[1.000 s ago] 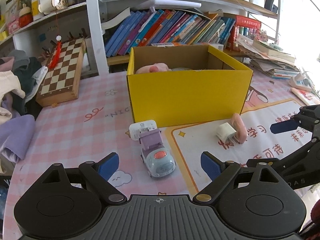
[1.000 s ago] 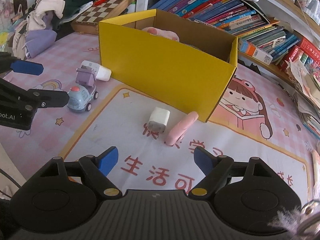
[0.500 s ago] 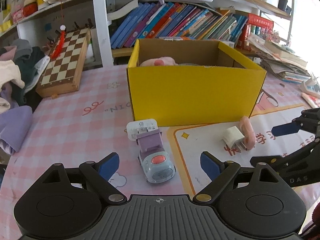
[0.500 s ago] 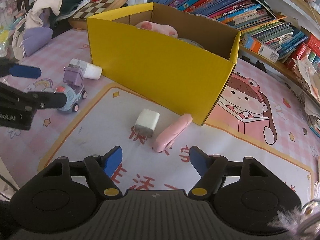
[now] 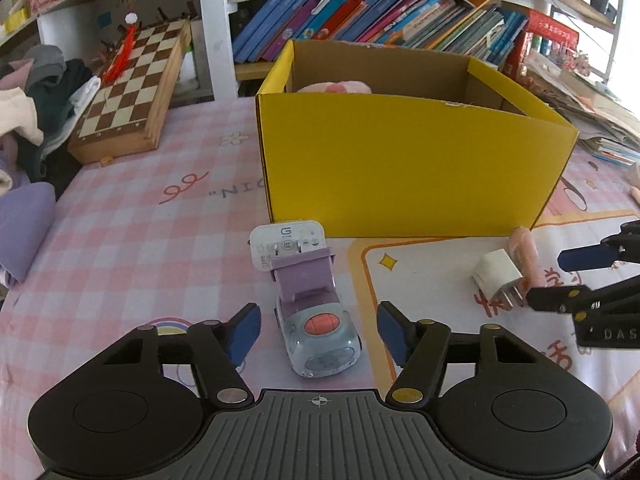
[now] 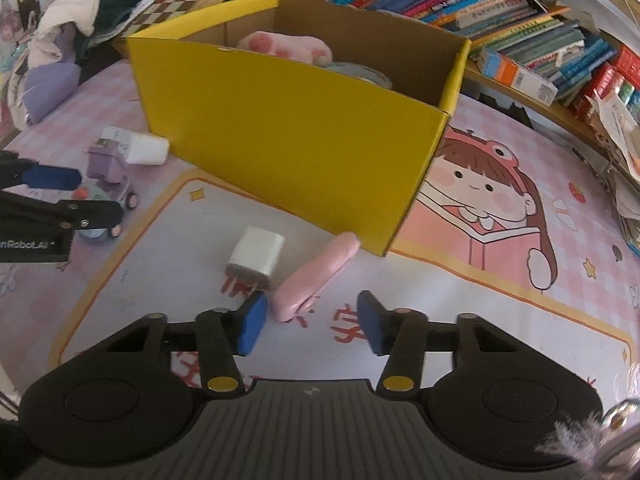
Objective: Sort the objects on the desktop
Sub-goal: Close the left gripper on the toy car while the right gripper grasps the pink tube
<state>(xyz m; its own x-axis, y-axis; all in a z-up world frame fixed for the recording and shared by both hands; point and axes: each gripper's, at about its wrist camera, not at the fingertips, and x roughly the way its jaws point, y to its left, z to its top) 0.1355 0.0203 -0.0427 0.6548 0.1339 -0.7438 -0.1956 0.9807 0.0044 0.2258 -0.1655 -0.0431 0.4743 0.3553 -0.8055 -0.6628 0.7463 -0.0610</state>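
Nearest the left wrist camera, the left gripper (image 5: pixel 318 332) sits low over the pink checked tablecloth (image 5: pixel 120 248) with its jaws part open and just closing; the toy car (image 5: pixel 316 320) stands between the blue pads, which do not yet press on it. Just beyond the car, touching its purple back, lies a white charger (image 5: pixel 286 240). In the right wrist view the right gripper (image 6: pixel 310 326) is likewise part open, its jaws just closing, with the near end of the pink tube-shaped thing (image 6: pixel 316 278) lying between the pads but not gripped. The left pad (image 6: pixel 252 324) is close beside the prongs of the small white plug adapter (image 6: pixel 256 258), which rests on the printed mat (image 6: pixel 480 280) next to the pink thing. Behind these stands the open yellow cardboard box (image 6: pixel 288 152), holding a pink plush toy (image 6: pixel 284 46). Farther back a chessboard (image 5: pixel 132 92) leans by the shelf, and rows of books (image 5: pixel 380 16) fill the bookshelf.
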